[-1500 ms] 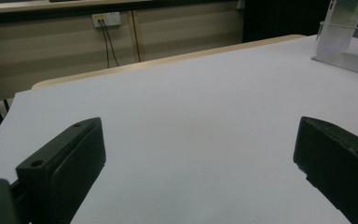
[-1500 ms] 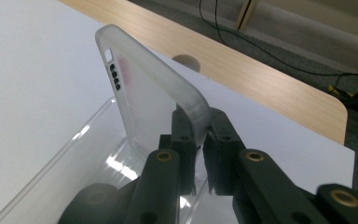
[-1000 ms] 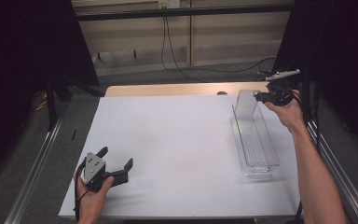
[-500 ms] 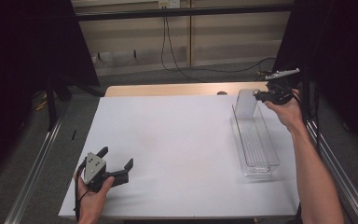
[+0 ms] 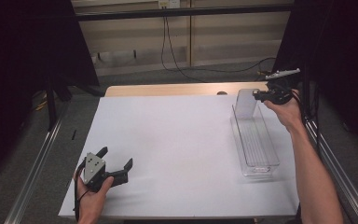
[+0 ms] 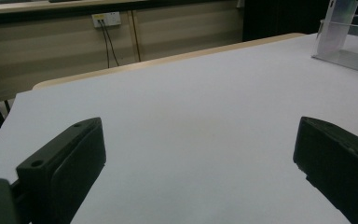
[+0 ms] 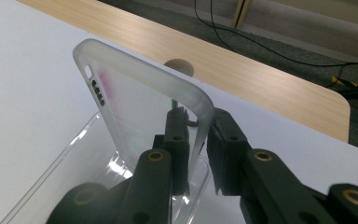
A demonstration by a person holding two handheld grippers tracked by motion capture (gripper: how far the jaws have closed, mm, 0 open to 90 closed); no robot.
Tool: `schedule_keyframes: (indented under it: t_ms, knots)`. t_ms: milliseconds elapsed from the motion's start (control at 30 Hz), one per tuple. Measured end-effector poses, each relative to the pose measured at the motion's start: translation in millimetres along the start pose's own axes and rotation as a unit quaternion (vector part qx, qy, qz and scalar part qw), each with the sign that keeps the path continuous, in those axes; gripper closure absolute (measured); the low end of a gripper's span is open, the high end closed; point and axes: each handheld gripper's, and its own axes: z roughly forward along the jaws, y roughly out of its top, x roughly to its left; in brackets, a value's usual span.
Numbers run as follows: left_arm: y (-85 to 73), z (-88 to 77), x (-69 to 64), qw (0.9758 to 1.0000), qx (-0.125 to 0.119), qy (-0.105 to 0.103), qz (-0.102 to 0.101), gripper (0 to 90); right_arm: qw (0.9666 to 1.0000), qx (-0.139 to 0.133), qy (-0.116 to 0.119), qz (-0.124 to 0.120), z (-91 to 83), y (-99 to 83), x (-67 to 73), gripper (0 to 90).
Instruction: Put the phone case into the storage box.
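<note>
The right claw has just been easing apart, yet its jaws still bracket one edge of the clear phone case, seemingly pressing on it. The case stands upright at the far end of the transparent tray, above the tray's floor — so the carry looks nearly finished, with only the letting go and pulling clear left. The left claw rests well away from the tray on the white bench, jaws wide apart — holding nothing.
</note>
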Motion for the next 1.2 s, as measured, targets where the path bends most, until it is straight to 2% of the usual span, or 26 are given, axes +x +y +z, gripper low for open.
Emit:
schedule_keyframes:
  t_ms: [133,300,467,733,967,1200]
  knots:
    - [0.1,-0.2,-0.4,1.0000,0.000,-0.001,0.000,2.3,1.0000,0.001,-0.001,0.003,0.1,-0.6,-0.3,74.9]
    - [0.2,0.1,0.2,1.0000,0.000,0.000,0.002,2.3,1.0000,-0.005,-0.003,0.004,-1.8,-0.3,-1.0,67.1]
    - [0.0,0.0,-0.2,1.0000,0.000,0.000,0.000,2.3,0.9999,-0.007,-0.006,0.010,-2.6,-1.3,-1.4,62.9]
    - [0.1,0.2,-0.3,1.0000,0.000,0.000,0.001,2.3,0.9999,-0.010,-0.010,0.005,-3.4,-1.1,0.0,55.1]
    - [-0.1,-0.6,0.2,1.0000,0.000,0.000,-0.002,2.3,0.9998,-0.012,-0.010,0.008,-4.1,-2.1,1.2,41.5]
    - [-0.5,-0.3,0.6,1.0000,0.000,0.001,-0.006,2.3,0.9996,-0.017,-0.016,0.015,-6.4,-2.7,2.9,23.1]
